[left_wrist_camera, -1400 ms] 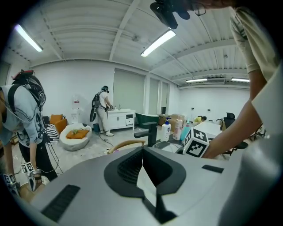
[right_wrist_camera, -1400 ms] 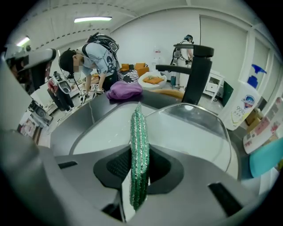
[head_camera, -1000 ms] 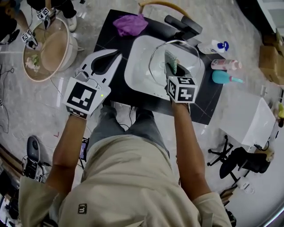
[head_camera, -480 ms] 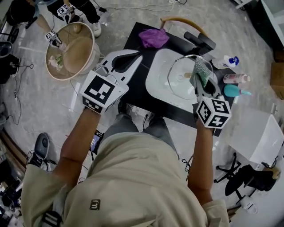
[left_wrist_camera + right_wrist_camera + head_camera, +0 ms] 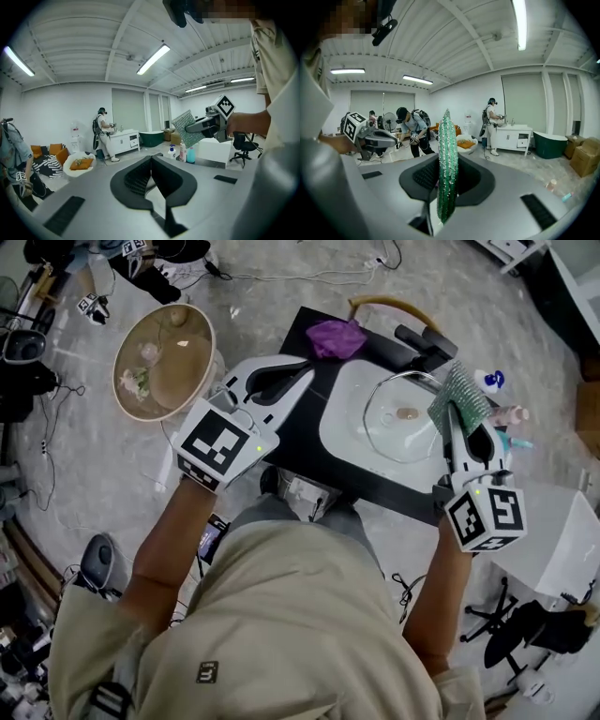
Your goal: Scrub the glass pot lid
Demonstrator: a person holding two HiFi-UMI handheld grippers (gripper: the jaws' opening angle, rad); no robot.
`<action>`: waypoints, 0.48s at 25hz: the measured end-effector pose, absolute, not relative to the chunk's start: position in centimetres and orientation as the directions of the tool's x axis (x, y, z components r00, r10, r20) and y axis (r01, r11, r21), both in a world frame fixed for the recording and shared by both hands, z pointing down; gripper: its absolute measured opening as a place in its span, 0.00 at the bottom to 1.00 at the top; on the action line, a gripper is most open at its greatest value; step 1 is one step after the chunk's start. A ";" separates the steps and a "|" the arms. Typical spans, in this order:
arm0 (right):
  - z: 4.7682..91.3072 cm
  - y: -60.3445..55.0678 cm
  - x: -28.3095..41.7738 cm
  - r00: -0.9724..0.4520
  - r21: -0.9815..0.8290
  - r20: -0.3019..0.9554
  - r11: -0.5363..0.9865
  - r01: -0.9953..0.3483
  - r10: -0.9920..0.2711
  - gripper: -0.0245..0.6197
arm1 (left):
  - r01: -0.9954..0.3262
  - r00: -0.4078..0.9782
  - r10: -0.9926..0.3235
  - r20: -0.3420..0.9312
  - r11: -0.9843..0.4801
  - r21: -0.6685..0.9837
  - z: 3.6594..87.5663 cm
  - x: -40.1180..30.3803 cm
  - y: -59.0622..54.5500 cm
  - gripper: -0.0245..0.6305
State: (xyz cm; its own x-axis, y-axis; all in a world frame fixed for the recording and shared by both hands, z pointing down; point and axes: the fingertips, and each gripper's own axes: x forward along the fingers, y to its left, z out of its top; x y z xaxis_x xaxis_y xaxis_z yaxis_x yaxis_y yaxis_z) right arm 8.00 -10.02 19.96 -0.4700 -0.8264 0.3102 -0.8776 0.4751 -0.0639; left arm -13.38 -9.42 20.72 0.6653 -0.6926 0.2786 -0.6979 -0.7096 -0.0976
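Note:
The glass pot lid (image 5: 398, 418) lies in the white basin (image 5: 342, 423) on the black table (image 5: 309, 451). My right gripper (image 5: 457, 412) is shut on a green scrub pad (image 5: 459, 390) and holds it raised at the lid's right rim. In the right gripper view the scrub pad (image 5: 447, 168) stands edge-on between the jaws of the right gripper (image 5: 446, 164). My left gripper (image 5: 300, 367) hovers left of the basin, shut with nothing in it. The left gripper (image 5: 151, 159) looks out level, with the scrub pad (image 5: 186, 127) seen to its right.
A purple cloth (image 5: 336, 337) lies at the table's far edge beside a black fixture (image 5: 427, 338). Bottles (image 5: 508, 413) stand right of the basin. A round tan tub (image 5: 164, 362) sits on the floor to the left, a white box (image 5: 553, 531) to the right. Other people stand around.
My right gripper has lifted the scrub pad off the lid and carried it to the right. The left gripper stays left of the basin. The head view has shifted.

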 end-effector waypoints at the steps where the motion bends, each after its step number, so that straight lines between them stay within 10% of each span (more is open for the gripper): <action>1: 18.8 -9.7 8.0 -0.473 -0.061 0.291 0.477 -0.877 -0.831 0.16 | -0.693 0.669 -0.690 0.275 -0.713 -0.103 20.3 -13.4 -9.3 0.06; 12: 9.7 -4.8 7.6 -0.501 0.059 0.140 0.512 -0.857 -0.854 0.16 | -0.672 0.704 -0.668 0.240 -0.737 -0.078 15.8 -13.2 -6.9 0.06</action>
